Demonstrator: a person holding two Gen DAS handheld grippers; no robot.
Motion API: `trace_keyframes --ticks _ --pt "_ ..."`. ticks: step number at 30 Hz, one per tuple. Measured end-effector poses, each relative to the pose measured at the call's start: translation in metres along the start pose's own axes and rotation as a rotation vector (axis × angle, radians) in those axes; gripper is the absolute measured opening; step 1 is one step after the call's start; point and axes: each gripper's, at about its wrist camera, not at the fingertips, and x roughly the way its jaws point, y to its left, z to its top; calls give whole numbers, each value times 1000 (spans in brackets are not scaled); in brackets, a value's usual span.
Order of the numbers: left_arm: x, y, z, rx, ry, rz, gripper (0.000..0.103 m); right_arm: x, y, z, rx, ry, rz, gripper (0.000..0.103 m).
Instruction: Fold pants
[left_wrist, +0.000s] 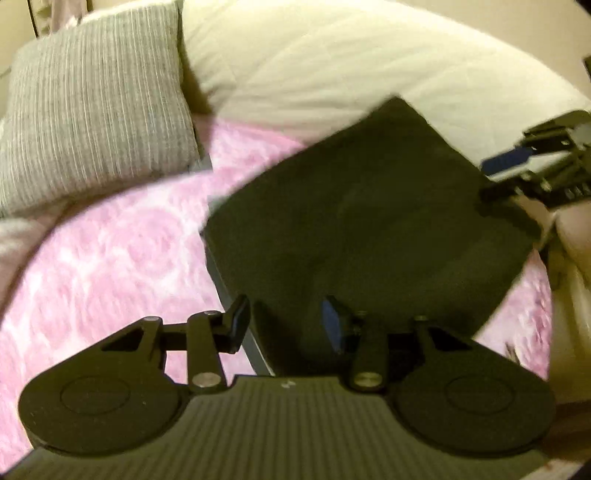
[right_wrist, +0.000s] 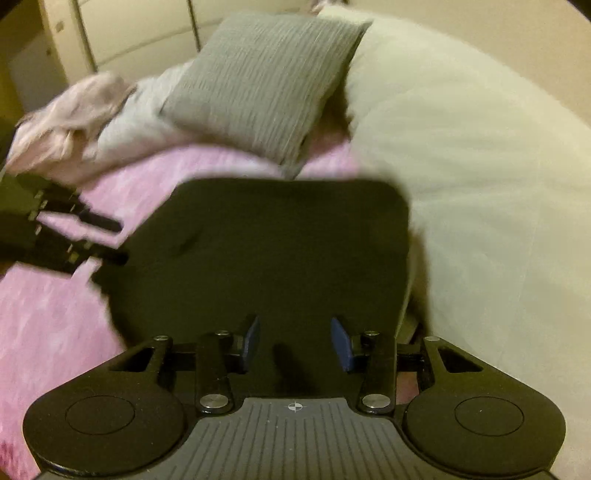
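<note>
With the folded dark pants (left_wrist: 369, 221) lying flat just ahead of both sets of parted, empty fingers (left_wrist: 240, 317), lift left gripper (left_wrist: 286, 321) and right gripper (right_wrist: 293, 341) clear without dragging cloth.

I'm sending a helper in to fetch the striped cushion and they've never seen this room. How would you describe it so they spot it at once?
Start at the bed with the pink patterned bedspread. At its head, a large cream pillow lies beside a smaller square cushion, which leans close against it. The cushion is grey with fine ribbed stripes, unlike the plain cream pillow and the flat dark pants.
</note>
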Motion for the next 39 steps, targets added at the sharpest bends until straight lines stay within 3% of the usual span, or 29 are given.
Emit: trace_keyframes --ticks 4,8,10,12,16,22,24,28,30,39 --pt "23 -6 -14 5 55 -17 44 8 1 -39 -10 43 -16 41" --pt "17 -5 -11 -17 36 10 45 -8 3 -26 5 29 -47 42" --pt "-4 -10 -15 -22 24 34 43 -19 3 -26 42 20 -59 53" --pt "-23 -12 -18 -33 11 55 39 -35 10 -33 80 4 -67 70" --pt "-61 -20 -37 -74 -2 90 42 -65 34 -51 152 1 -89 74" --pt "-128 -49 -84 -122 -13 95 62 -111 92 -77 318 -30 -150 75" --pt "-151 -58 -100 -131 -28 92 75 -128 111 -85 365 -50 -171 75" --pt "-195 -73 -126 -166 -67 95 87 -160 148 -100 436 -77 -201 76" --pt "-216 -78 -137 -191 -89 109 100 -174 164 -106 448 -89 -201 76" --pt "-279 -89 -168 -284 -132 122 102 -221 216 -126 472 -102 -228 78"
